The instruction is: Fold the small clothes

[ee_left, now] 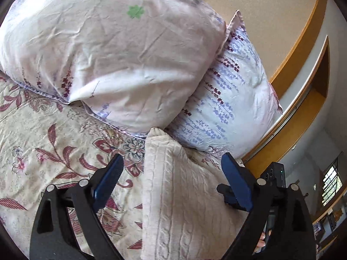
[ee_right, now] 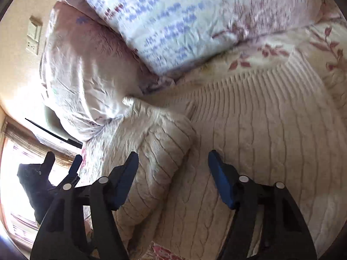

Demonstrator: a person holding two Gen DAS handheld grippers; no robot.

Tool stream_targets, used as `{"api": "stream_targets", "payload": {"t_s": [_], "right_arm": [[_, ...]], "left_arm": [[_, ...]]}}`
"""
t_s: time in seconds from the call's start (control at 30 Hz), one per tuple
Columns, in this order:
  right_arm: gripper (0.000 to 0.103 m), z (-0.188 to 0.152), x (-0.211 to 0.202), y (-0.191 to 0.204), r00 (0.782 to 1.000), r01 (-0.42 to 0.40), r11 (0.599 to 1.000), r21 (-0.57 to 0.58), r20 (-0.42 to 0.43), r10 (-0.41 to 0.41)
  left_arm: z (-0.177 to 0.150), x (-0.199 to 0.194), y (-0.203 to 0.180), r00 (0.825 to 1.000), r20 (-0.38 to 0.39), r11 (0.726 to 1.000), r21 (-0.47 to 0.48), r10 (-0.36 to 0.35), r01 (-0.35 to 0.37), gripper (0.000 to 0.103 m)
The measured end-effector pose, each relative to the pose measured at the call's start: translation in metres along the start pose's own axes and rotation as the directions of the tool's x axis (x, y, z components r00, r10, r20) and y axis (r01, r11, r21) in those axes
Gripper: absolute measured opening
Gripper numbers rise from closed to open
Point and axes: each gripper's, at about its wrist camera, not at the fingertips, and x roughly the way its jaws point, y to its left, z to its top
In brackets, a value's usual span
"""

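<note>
A cream cable-knit sweater (ee_left: 180, 195) lies on the flowered bedsheet (ee_left: 43, 140), its top corner reaching the pillows. My left gripper (ee_left: 172, 158) hovers over the sweater's upper edge with its blue pads wide apart, touching nothing. In the right wrist view the sweater (ee_right: 260, 140) spreads flat, with a sleeve (ee_right: 160, 147) folded in over its left part. My right gripper (ee_right: 172, 154) stands open above that sleeve, which lies between the jaws; the right pad is clear of it. The left gripper (ee_right: 64, 158) shows at the left edge against the bright window.
Two flowered pillows, a pink one (ee_left: 108, 54) and a blue-sprigged one (ee_left: 234, 108), lean against the wall just past the sweater. A wooden headboard rail (ee_left: 299, 43) runs behind them. A wall switch (ee_right: 34, 34) and a bright window (ee_right: 13, 151) sit to the left.
</note>
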Motion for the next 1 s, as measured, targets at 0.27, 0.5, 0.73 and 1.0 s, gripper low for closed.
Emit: {"api": "stream_targets", "payload": {"t_s": [0.27,0.5,0.73,1.0], "right_arm": [[0.039,-0.005,0.006,0.009,0.994,-0.086,0.996,-0.030,-0.069,0.084],[0.029,-0.009,0.022,0.013,0.985,-0.140,0.989,-0.037,-0.105,0.135],[0.017,-0.005,0.021,0.007,0.962,-0.271,0.962,0.021,-0.019,0.271],[0.014,0.004,-0.033,0.030,0.961,-0.205,0.976,-0.079,0.172,0.215]], "left_arm": [[-0.002,0.004,0.027,0.993,-0.079,0.996,-0.020,0.083,-0.085,0.091],[-0.005,0.002,0.029,0.993,-0.093,0.996,-0.039,0.077,-0.081,0.094],[-0.008,0.007,0.026,0.990,-0.109,0.996,-0.018,0.085,-0.088,0.097],[-0.007,0.009,0.034,0.989,-0.127,0.995,-0.043,0.080,-0.086,0.097]]}}
